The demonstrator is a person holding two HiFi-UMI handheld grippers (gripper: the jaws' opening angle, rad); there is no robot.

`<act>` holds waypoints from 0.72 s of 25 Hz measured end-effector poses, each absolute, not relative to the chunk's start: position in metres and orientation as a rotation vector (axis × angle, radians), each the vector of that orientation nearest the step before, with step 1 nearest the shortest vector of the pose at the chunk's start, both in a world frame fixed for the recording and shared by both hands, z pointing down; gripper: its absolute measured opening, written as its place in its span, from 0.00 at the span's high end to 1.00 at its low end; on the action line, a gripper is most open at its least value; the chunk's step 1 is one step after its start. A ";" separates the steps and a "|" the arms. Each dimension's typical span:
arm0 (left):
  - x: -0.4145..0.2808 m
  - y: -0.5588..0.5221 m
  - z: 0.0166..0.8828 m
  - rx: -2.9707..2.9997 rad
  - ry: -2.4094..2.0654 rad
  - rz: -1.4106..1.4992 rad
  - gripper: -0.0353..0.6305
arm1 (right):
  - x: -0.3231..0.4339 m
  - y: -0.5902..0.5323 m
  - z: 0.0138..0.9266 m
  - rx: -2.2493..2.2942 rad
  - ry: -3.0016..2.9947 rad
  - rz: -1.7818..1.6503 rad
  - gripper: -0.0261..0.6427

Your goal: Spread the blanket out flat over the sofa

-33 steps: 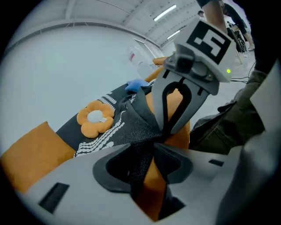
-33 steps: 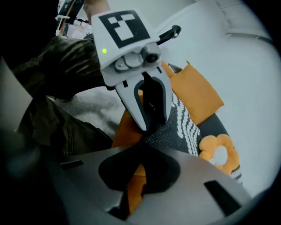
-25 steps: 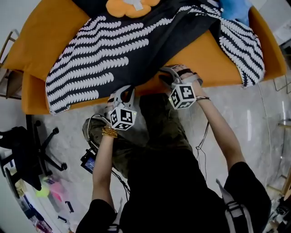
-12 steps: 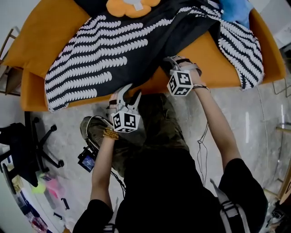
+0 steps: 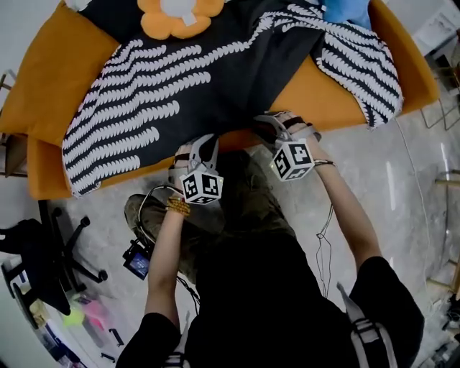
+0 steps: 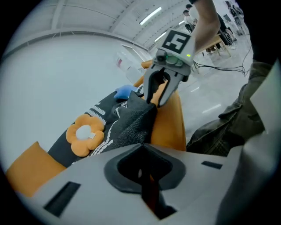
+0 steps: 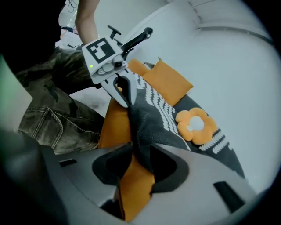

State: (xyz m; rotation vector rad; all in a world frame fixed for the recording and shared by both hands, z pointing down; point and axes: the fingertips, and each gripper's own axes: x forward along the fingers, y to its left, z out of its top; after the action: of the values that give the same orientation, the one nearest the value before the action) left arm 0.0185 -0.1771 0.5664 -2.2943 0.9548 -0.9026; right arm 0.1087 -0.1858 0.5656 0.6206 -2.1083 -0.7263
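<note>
Currently the blanket [image 5: 215, 79] lies across the seat of the orange sofa [image 5: 57, 86]. It is black knit fabric with rows of white scalloped stripes and an orange flower patch [image 5: 176, 18] near the back edge. One striped flap reaches the front corner at the head view's right, leaving a bare wedge of seat. At the front edge, the left hand-held gripper [image 5: 203, 144] has just closed and clamps the hem. The right hand-held gripper [image 5: 269, 122] has just been opening, and its jaws stand apart with the hem between them.

Black short-sleeved shirt [image 5: 273, 302], olive trousers [image 5: 248, 208], a beaded bracelet [image 5: 176, 208]. Grey left tongs [image 5: 204, 142] and right tongs [image 5: 267, 123] each bear a black-and-white marker cube [image 5: 202, 187].
</note>
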 end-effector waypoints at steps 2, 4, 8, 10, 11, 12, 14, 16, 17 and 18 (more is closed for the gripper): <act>0.018 -0.173 0.554 -2.278 0.960 -0.856 0.90 | 0.131 -0.204 0.552 0.690 -2.111 -0.712 0.73; 0.020 -0.165 0.538 -2.289 0.953 -0.776 0.90 | 0.149 -0.221 0.549 0.700 -2.050 -0.720 0.71; 0.019 -0.155 0.548 -2.286 0.855 -0.852 0.90 | 0.139 -0.238 0.568 0.625 -1.998 -0.744 0.82; 0.017 -0.153 0.558 -2.310 0.844 -0.868 0.90 | 0.132 -0.234 0.577 0.607 -1.982 -0.740 0.97; 0.016 -0.153 0.555 -2.325 0.865 -0.833 0.90 | 0.131 -0.228 0.579 0.592 -1.979 -0.719 0.95; 0.015 -0.153 0.547 -2.333 0.898 -0.777 0.90 | 0.131 -0.219 0.581 0.563 -1.987 -0.681 0.95; 0.018 -0.155 0.523 -2.339 0.955 -0.651 0.89 | 0.129 -0.191 0.590 0.470 -2.005 -0.619 0.95; 0.031 -0.156 0.506 -2.358 0.963 -0.566 0.83 | 0.126 -0.162 0.603 0.395 -1.999 -0.646 0.95; 0.041 -0.158 0.503 -2.371 0.949 -0.550 0.80 | 0.127 -0.154 0.606 0.394 -2.002 -0.672 0.95; 0.053 -0.161 0.504 -2.388 0.928 -0.551 0.78 | 0.129 -0.154 0.604 0.430 -2.016 -0.694 0.95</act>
State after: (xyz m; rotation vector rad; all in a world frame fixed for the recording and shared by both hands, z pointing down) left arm 0.0529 -0.1612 0.5040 -2.3879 0.9277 -0.5509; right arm 0.1292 -0.1545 0.6037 0.4299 -2.0155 -0.6935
